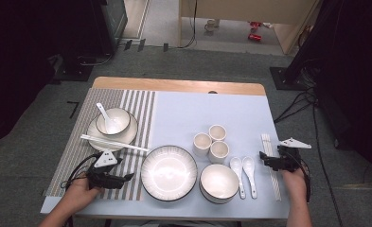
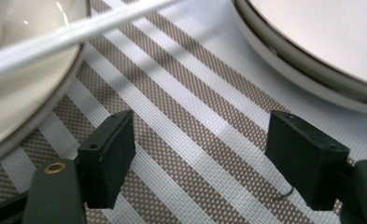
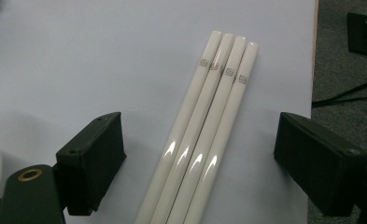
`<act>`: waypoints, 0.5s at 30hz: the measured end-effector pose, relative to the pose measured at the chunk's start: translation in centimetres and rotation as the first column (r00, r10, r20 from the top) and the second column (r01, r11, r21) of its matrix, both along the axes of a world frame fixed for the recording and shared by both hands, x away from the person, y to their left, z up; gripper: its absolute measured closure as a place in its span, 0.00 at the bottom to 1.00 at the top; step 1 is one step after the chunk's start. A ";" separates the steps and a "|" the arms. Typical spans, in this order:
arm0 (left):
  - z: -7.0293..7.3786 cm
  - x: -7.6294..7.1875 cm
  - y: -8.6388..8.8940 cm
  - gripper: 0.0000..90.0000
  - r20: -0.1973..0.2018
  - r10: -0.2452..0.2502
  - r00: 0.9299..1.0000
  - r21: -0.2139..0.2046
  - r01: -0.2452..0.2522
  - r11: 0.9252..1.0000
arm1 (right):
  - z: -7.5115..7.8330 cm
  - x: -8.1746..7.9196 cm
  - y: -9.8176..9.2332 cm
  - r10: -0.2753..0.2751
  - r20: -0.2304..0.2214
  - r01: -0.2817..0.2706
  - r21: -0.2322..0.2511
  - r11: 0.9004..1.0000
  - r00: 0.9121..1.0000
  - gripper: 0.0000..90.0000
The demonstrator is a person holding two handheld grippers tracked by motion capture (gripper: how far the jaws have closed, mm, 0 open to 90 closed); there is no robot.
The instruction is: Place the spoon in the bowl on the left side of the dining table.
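Observation:
My left gripper (image 1: 127, 178) (image 2: 200, 158) hovers low over the striped placemat (image 1: 137, 109) (image 2: 195, 102), jaws open with bare mat between them. Just ahead of it a white chopstick (image 2: 55, 39) lies across the small plate (image 2: 17, 107) (image 1: 129, 135), and the large ribbed plate (image 2: 321, 46) (image 1: 148, 161) is to its right. My right gripper (image 1: 265, 161) (image 3: 199, 149) is open at the table's right edge. Its jaws straddle several white chopsticks (image 3: 209, 121) (image 1: 271, 172) lying side by side on the blue mat, without touching them.
A bowl (image 1: 113, 121) with a spoon (image 1: 101, 111) sits on the small plate. Three cups (image 1: 211, 141), an empty bowl (image 1: 219, 182) and two spoons (image 1: 245, 172) fill the centre right. The table's right edge (image 3: 314, 56) runs close beside the chopsticks.

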State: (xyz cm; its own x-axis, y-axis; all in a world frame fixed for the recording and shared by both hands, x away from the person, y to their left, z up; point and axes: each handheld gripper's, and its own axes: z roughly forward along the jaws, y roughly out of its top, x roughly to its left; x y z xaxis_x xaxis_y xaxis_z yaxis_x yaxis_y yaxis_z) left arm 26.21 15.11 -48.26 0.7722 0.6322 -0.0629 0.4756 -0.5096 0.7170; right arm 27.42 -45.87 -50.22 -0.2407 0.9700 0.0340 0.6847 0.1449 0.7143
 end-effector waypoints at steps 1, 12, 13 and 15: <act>0.0 0.0 0.0 0.28 0.000 0.000 1.000 0.000 0.000 1.000 | 0.0 0.0 0.0 0.000 0.000 0.000 0.000 1.000 1.000 0.17; 1.3 0.4 0.4 0.27 -0.004 0.012 1.000 -0.052 -0.012 0.999 | 0.0 0.0 0.0 0.000 0.001 0.000 -0.001 1.000 1.000 0.17; 1.4 0.5 0.3 0.27 -0.007 0.013 1.000 -0.064 -0.013 0.998 | 0.0 0.0 0.0 -0.001 0.002 0.001 -0.001 1.000 1.000 0.17; 1.5 0.5 0.3 0.27 -0.006 0.016 1.000 -0.064 -0.017 0.998 | 0.0 0.0 0.0 -0.001 0.002 0.001 -0.001 1.000 1.000 0.17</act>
